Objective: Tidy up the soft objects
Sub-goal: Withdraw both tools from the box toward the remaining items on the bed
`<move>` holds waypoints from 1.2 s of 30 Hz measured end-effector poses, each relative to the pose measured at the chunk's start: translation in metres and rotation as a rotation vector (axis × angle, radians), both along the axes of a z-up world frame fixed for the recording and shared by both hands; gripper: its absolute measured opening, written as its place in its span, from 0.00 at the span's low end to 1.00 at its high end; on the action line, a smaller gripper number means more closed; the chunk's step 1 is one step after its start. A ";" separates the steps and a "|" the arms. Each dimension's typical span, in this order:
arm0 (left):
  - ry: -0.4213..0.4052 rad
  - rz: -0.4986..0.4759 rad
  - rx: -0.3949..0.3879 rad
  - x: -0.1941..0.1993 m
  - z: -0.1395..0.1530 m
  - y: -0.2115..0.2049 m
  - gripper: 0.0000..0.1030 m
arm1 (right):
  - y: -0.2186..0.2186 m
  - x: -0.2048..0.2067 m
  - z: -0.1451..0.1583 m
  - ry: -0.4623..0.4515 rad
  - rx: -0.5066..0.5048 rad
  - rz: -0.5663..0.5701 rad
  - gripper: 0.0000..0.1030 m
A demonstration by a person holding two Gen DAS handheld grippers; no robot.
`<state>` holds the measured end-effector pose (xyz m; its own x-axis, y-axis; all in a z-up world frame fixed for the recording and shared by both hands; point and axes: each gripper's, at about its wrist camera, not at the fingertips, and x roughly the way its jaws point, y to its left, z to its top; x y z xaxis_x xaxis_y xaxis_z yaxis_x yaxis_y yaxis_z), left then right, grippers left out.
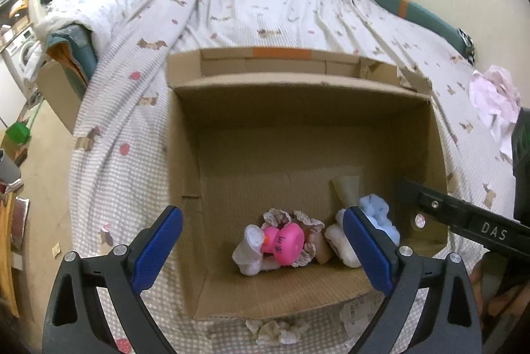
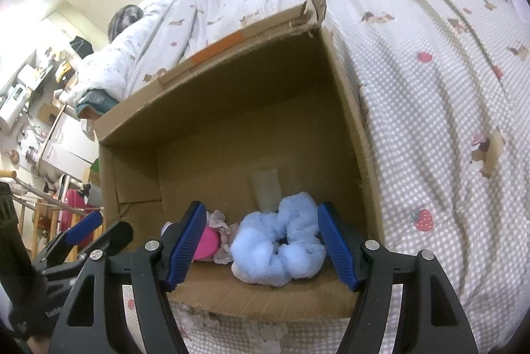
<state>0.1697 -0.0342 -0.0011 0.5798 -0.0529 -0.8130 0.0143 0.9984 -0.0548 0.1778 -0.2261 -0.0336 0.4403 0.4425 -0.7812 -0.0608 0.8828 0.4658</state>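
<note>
An open cardboard box [image 1: 298,79] lies on the bed. On its floor lie a pink plastic toy [image 1: 285,243], a white sock [image 1: 250,251], lace-trimmed pieces [image 1: 308,218], white fluffy pieces [image 1: 341,241] and a light blue fluffy scrunchie [image 2: 265,254]. My left gripper [image 1: 265,249] hangs open above the box's near edge, with nothing between its fingers. My right gripper [image 2: 261,241] is open too. The scrunchie rests on the box floor between its blue pads [image 2: 334,248], close to the right one and loose. The right gripper's black body [image 1: 463,221] shows in the left wrist view.
The bed carries a grey checked quilt [image 2: 430,122] with strawberry and dog prints. A crumpled pink-white cloth [image 1: 493,102] lies on it at the right. Frilly scraps [image 1: 275,330] sit just in front of the box. Floor and cluttered furniture [image 1: 20,56] are off the bed's left side.
</note>
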 end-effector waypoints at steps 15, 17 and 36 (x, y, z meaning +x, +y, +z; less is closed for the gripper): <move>-0.034 0.151 -0.058 -0.034 0.024 0.045 0.99 | -0.015 -0.037 0.033 -0.094 -0.047 -0.033 0.71; -0.031 0.160 -0.064 -0.040 0.025 0.049 0.99 | -0.016 -0.043 0.037 -0.107 -0.053 -0.033 0.71; 0.085 0.143 -0.013 -0.082 0.002 0.050 0.99 | -0.016 -0.084 0.025 -0.040 -0.066 -0.024 0.71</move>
